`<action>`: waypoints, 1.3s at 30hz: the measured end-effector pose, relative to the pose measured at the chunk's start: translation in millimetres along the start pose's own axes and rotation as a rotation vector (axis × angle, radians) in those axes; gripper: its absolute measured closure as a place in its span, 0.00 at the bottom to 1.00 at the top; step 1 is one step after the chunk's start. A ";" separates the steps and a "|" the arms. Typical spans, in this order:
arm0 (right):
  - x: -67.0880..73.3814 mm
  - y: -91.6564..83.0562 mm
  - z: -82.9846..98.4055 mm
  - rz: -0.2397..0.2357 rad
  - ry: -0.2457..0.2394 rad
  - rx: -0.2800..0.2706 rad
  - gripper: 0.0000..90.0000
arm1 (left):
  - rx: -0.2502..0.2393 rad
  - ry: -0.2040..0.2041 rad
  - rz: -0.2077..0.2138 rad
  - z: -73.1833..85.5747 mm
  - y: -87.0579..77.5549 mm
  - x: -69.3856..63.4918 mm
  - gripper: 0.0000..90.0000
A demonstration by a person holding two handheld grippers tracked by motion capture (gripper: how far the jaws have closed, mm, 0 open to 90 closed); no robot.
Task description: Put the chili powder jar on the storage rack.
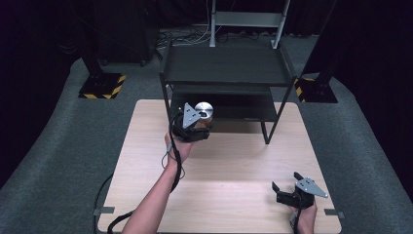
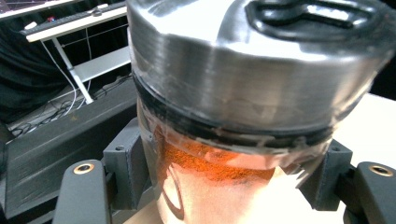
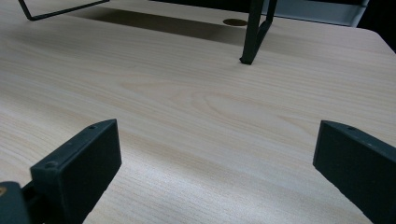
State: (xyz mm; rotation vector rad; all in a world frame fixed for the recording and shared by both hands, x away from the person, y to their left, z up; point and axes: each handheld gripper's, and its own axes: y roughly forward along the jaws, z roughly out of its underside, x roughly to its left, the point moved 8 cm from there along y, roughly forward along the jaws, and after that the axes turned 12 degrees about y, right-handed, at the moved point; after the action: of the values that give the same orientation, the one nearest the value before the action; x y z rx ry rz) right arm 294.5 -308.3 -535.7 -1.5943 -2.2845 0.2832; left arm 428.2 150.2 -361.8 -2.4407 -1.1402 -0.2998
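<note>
While the left gripper (image 1: 198,118) is clenching a clear spice jar (image 2: 224,154) with a silver lid just in front of the black rack (image 1: 229,66), the right gripper (image 1: 287,187) is resting with jaws released, well apart from the rack, over the wooden table (image 1: 234,165).

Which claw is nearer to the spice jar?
Left. The left claw is shut on the spice jar by the rack; the right claw sits open at the table's near corner.
</note>
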 end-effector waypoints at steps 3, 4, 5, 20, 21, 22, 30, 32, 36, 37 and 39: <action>0.0 0.0 0.0 0.000 -0.001 0.000 0.00 | 0.006 0.007 0.005 -3.2 4.0 0.1 0.33; 0.1 0.0 0.0 0.000 -0.001 0.000 0.00 | 0.007 0.008 0.005 -4.0 4.9 0.2 0.33; 0.1 0.0 0.0 0.000 -0.001 0.000 0.00 | 0.007 0.008 0.005 -4.0 4.9 0.2 0.33; 0.4 0.4 -0.2 0.002 -0.003 0.003 0.00 | -0.002 0.006 0.022 -17.6 22.0 2.6 0.33; 0.4 0.4 -0.2 0.002 -0.003 0.003 0.00 | -0.003 0.003 0.023 -18.5 23.4 2.8 0.33; 0.4 0.4 -0.2 0.002 -0.003 0.003 0.00 | -0.002 0.000 0.023 -19.3 24.8 3.0 0.33; 0.9 0.6 -0.3 0.006 -0.006 0.007 0.01 | -0.001 -0.011 0.038 -25.1 37.2 5.3 0.33; 0.8 0.6 -0.3 0.006 -0.006 0.006 0.01 | 0.002 -0.012 0.042 -26.6 40.2 5.7 0.33; 0.7 0.5 -0.2 0.006 -0.005 0.005 0.01 | 0.003 -0.014 0.046 -30.5 45.5 6.6 0.33; 0.7 0.5 -0.2 0.006 -0.006 0.005 0.01 | -0.003 -0.027 0.053 -31.9 48.2 7.2 0.33; 0.6 0.4 -0.2 0.006 -0.006 0.004 0.00 | -0.005 -0.029 0.053 -32.6 49.7 6.7 0.33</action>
State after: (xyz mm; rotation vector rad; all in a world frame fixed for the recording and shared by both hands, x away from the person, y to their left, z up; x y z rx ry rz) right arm 294.8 -307.5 -535.6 -1.5999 -2.2826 0.2944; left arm 470.3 111.2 -344.7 -2.4833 -1.0863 -0.2520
